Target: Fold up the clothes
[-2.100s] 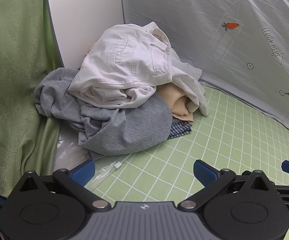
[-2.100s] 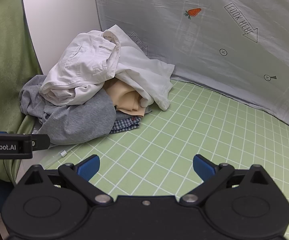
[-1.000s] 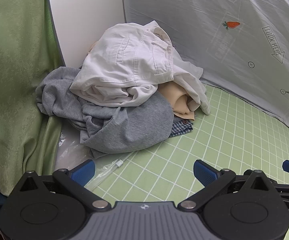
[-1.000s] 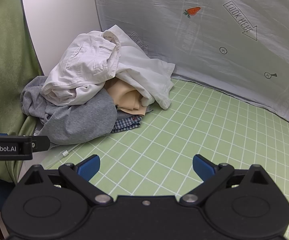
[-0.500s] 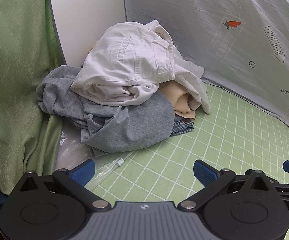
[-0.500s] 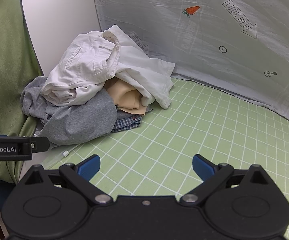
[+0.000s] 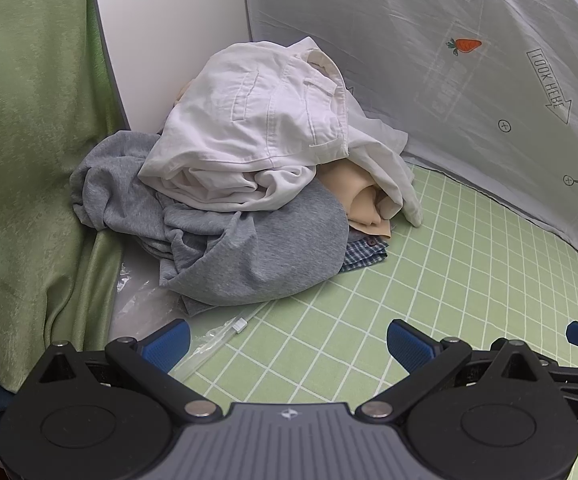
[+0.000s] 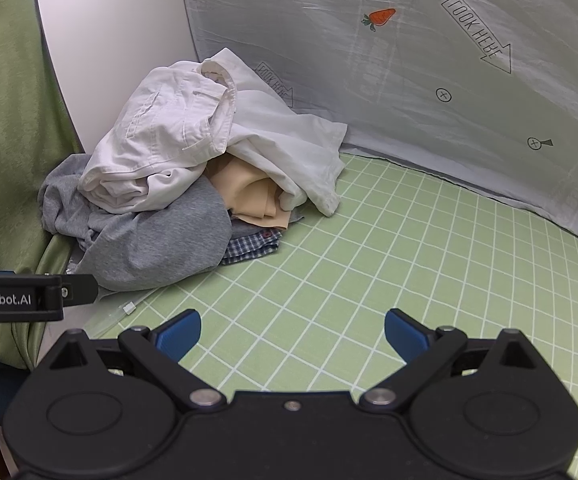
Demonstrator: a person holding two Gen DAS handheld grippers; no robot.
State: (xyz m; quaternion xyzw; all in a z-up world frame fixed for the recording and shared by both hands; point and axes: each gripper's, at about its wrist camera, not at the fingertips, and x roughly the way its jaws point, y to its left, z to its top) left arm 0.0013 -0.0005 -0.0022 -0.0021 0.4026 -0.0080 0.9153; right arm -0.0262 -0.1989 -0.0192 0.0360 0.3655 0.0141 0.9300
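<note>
Over the last two seconds almost nothing shifts: the heap of clothes stays crumpled in the far left corner of the green grid counter, while the left hand-held gripper and right hand-held gripper hover before it, jaws apart and empty.

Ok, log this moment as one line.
phase: approach | left tongs: open, empty | right tongs: open, empty | clothes pile: unfolded, untouched, white garment on top | grid mat: bare ahead

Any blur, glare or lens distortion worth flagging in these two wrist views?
Left wrist: sharp, evenly lit, no glare; fisheye bends the green grid mat and darkens the corners. Right wrist: equally sharp; soft shadow under the clothes pile, grid lines bow outward.
</note>
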